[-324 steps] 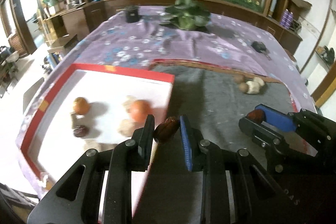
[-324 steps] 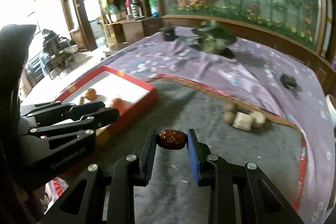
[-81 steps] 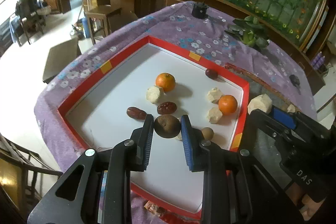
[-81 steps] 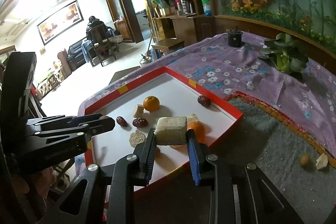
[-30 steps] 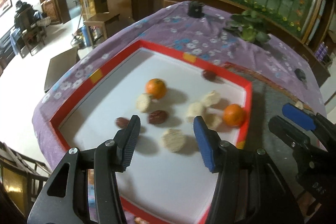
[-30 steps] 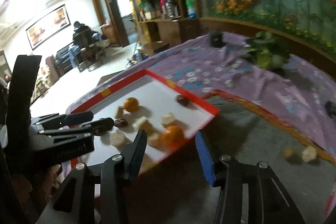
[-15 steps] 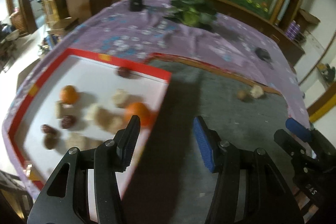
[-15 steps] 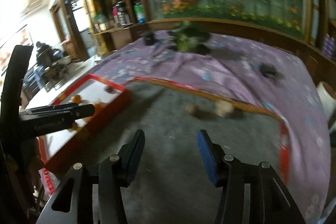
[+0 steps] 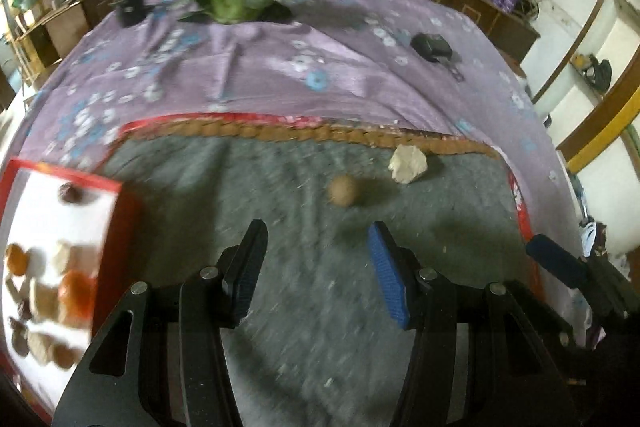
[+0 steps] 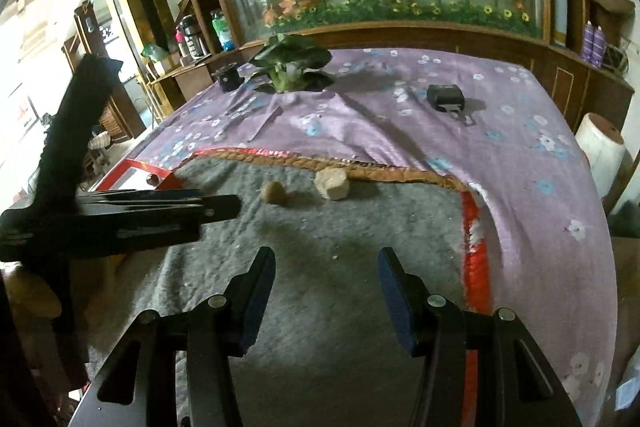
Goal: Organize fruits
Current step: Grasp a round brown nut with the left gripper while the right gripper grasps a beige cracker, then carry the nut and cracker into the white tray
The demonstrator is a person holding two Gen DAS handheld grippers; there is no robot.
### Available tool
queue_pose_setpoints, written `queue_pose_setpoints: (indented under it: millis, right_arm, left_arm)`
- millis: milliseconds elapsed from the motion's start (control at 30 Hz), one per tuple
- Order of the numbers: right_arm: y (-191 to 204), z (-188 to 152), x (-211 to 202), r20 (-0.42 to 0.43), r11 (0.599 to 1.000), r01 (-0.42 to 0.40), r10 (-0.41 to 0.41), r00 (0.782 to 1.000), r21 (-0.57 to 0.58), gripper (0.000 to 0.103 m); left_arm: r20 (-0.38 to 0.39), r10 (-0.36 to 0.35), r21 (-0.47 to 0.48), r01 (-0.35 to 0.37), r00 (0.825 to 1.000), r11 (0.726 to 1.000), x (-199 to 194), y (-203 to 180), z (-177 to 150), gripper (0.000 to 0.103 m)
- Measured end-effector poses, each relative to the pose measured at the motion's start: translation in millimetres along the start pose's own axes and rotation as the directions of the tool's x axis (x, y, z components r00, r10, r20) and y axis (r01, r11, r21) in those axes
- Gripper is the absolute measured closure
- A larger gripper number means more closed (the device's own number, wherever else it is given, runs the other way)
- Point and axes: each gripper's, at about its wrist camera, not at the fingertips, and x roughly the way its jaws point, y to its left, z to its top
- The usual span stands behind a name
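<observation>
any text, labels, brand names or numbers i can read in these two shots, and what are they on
None can be read.
Bottles on the wooden side shelf: labels too small and blurred.
Black left gripper body: no lettering legible here.
Small black device on the purple flowered tablecloth: no readable marking.
Red-rimmed white tray and the pale chunk on the grey felt mat: no print visible.

No lettering, label, brand or number can be read anywhere ahead of either hand-held gripper; motion blur smears the views.
</observation>
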Motion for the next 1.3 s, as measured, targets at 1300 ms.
queue_pose_setpoints:
  millis: [1300]
  right_arm:
    - [55.2,33.3,49.4,-0.06,0.987,-0.015,0.005,0.998,-0.161,0.075]
  left_arm:
    - [0.094,0.045,-0.117,-0.034,0.995,0.993,-59.2,69.7,-39.3,0.082]
